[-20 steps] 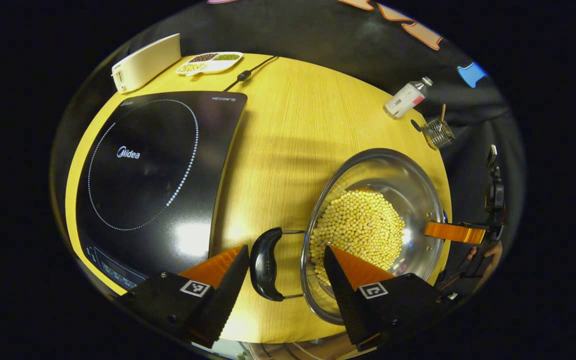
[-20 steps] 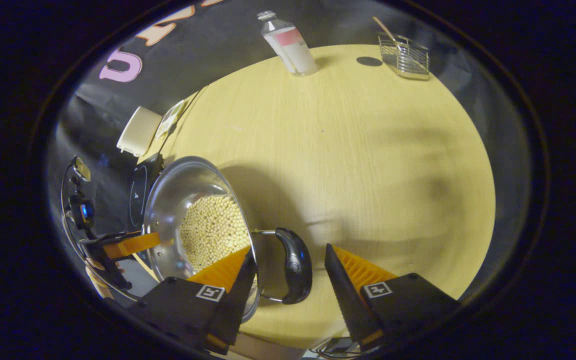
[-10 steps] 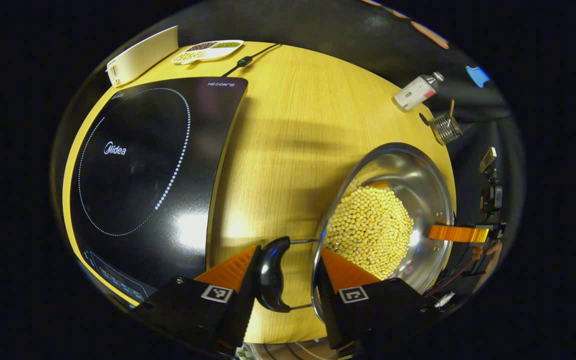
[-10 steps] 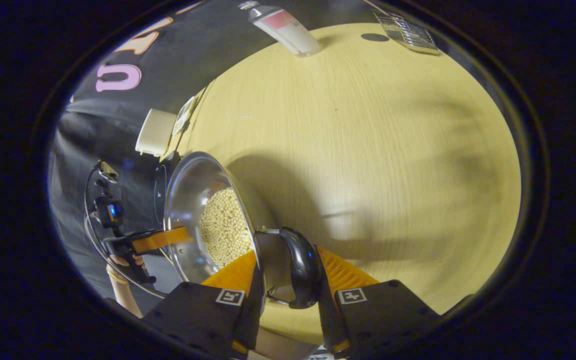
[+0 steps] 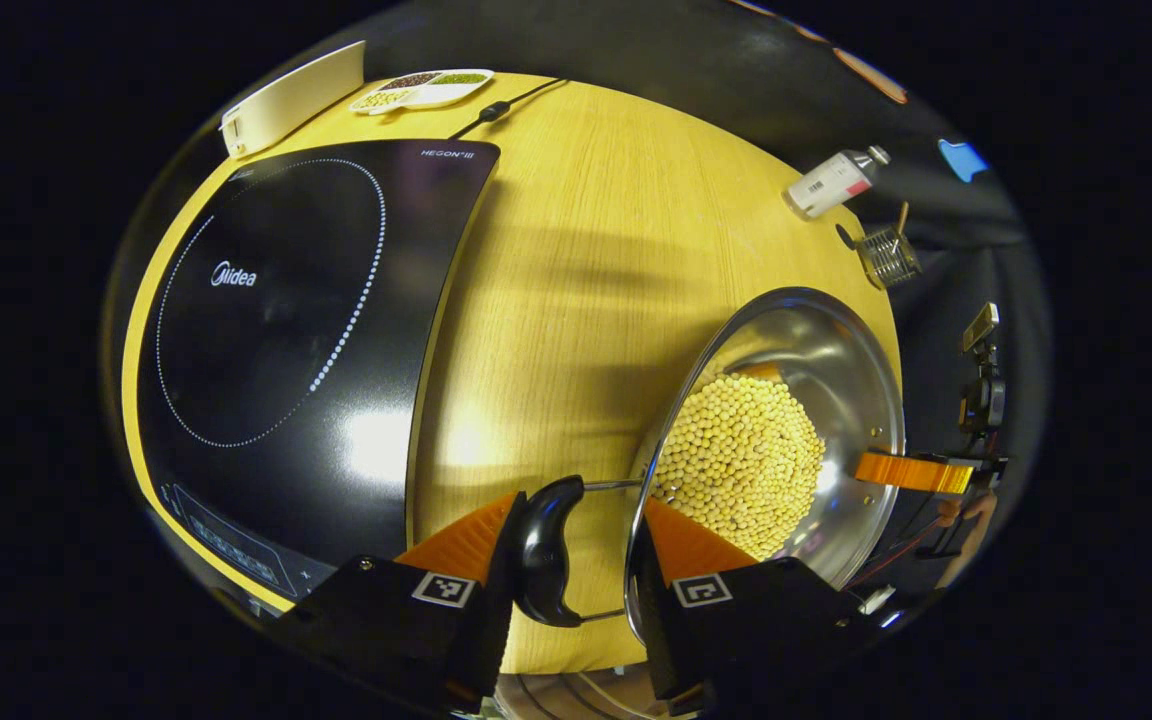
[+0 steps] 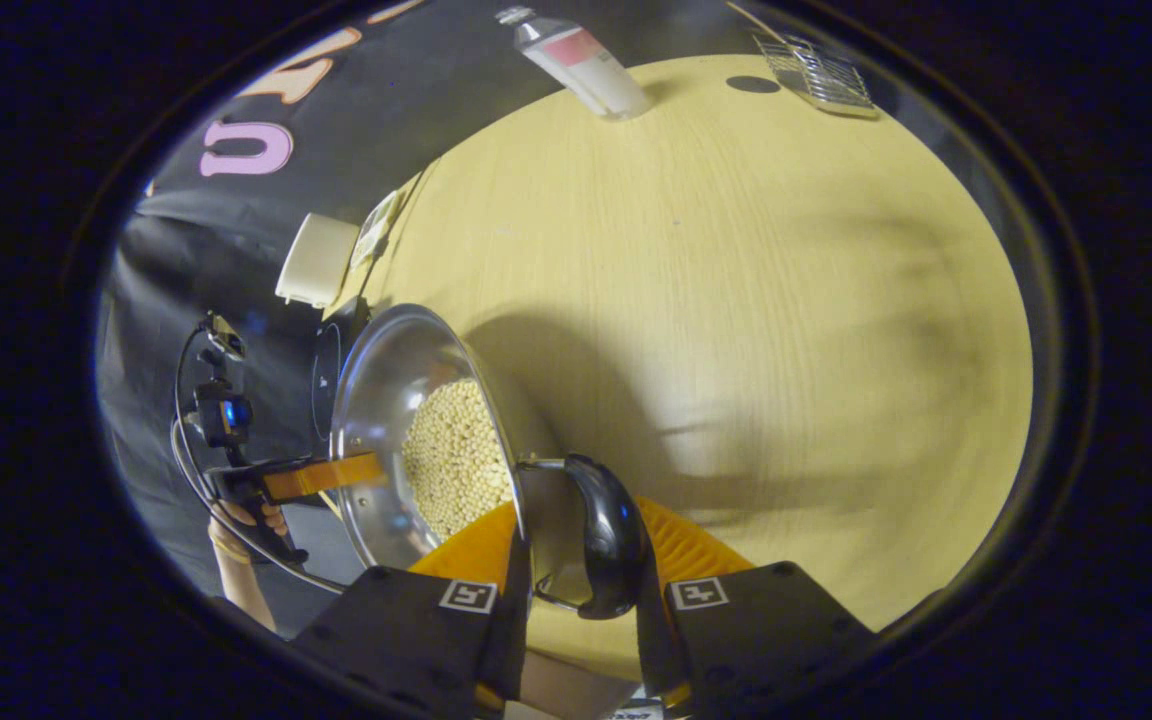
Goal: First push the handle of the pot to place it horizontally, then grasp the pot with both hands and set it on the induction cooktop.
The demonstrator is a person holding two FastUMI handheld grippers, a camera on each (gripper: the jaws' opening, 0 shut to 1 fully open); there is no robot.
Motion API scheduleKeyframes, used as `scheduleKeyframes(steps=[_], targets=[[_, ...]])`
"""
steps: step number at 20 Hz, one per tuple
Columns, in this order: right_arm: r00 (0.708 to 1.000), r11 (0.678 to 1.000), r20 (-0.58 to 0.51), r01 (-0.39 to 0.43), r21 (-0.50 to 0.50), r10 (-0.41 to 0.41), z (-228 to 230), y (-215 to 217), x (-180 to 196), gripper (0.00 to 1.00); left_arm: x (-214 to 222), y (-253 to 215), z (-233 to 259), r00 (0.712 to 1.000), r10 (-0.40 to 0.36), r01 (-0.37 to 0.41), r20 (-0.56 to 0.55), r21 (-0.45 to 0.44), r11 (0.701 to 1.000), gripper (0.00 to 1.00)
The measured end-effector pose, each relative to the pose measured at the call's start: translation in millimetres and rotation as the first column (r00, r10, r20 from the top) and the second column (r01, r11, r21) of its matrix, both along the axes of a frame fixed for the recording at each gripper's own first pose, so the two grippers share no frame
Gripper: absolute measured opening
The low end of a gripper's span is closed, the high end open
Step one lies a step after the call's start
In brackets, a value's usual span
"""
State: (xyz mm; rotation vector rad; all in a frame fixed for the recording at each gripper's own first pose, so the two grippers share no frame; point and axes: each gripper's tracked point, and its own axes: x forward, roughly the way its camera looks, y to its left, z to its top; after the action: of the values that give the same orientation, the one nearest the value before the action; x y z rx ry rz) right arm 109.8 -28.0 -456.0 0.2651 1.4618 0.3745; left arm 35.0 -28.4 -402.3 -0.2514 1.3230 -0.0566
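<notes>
Pot (image 5: 786,400) of beans: my left tool (image 5: 571,540) and right tool (image 6: 576,545) each clamp a black side handle; cooktop (image 5: 276,320) marked "Midea".

We cannot make out the contents of the divided dish (image 5: 421,90) at the bench's (image 5: 576,260) far edge; they are too small. The cooktop's (image 6: 328,368) surface is mostly hidden behind the pot (image 6: 381,400). The wire rack (image 6: 816,75) is partly cut off at the top edge.

Steel pot (image 5: 816,360) of beans right of black cooktop (image 5: 286,330).
</notes>
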Motion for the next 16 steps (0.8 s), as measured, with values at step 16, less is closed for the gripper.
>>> scheduleKeyframes(steps=[16], targets=[[1.0,1.0,-0.023,0.006,0.019,-0.005,-4.2,4.4,-7.8,0.48,11.0,2.2,4.2,0.999,-0.043,0.043,-0.013,-0.002,0.999,0.57]])
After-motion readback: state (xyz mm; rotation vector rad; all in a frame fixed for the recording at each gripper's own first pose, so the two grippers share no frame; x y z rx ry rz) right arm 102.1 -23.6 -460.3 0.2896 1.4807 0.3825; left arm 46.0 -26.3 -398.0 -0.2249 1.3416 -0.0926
